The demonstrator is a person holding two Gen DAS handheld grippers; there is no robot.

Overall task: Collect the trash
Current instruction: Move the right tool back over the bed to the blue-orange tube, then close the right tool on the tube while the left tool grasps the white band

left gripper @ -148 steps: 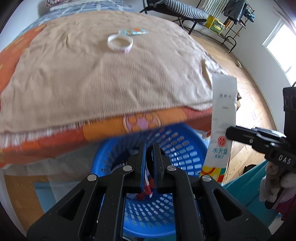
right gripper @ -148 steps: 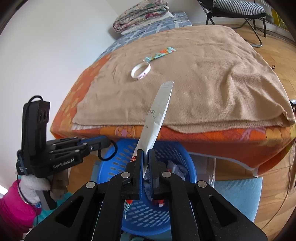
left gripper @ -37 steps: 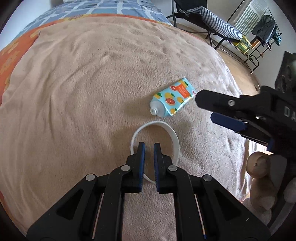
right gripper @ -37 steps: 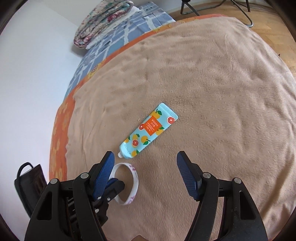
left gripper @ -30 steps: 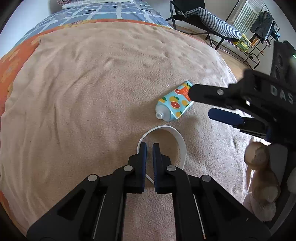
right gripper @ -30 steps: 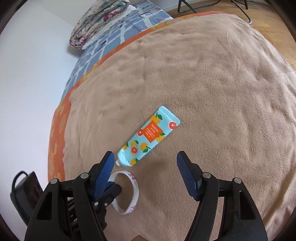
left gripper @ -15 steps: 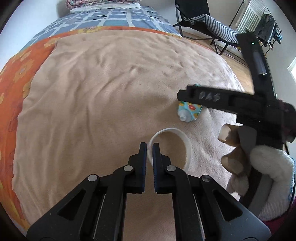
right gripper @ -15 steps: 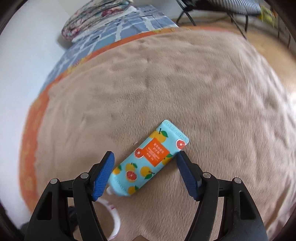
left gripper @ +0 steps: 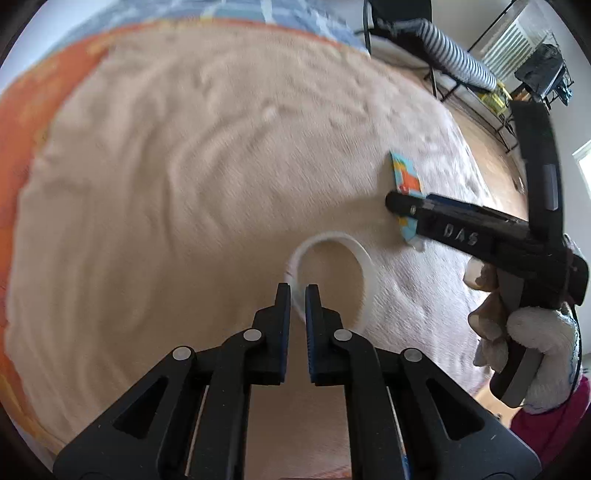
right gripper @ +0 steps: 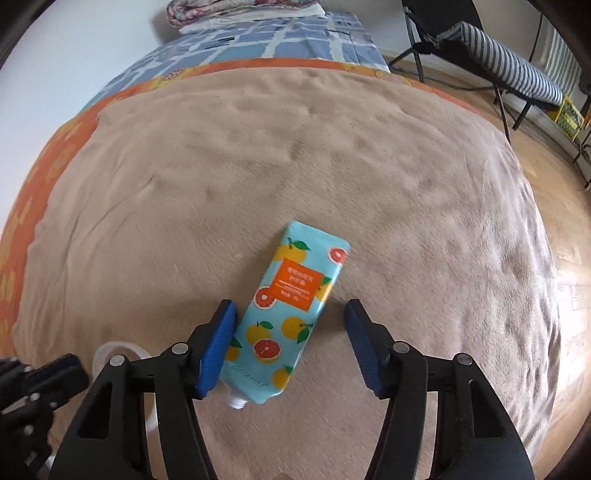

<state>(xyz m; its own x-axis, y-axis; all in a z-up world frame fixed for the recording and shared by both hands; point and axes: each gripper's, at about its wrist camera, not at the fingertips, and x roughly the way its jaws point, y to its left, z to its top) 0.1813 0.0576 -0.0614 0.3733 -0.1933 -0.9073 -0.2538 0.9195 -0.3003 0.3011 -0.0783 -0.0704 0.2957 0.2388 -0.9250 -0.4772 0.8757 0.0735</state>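
A: Right wrist view: the right hand-held gripper (right gripper: 290, 332) points steeply down at the bed, jaws closing around the fruit-print tube (right gripper: 290, 314), pads not yet pressing it.

B: And the left hand-held gripper (left gripper: 294, 295)?

A: Tilted down too, jaws together, pinching the near rim of the white ring (left gripper: 364, 271) on the tan blanket (left gripper: 184, 184).

B: Anything around?

A: A striped folding chair (right gripper: 509, 70) stands beyond the bed; folded quilts (right gripper: 240, 11) lie at its far end.

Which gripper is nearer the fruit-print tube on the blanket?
Right. The right gripper straddles the tube, jaws closing around it. The left gripper is off beside it, shut on the white ring.
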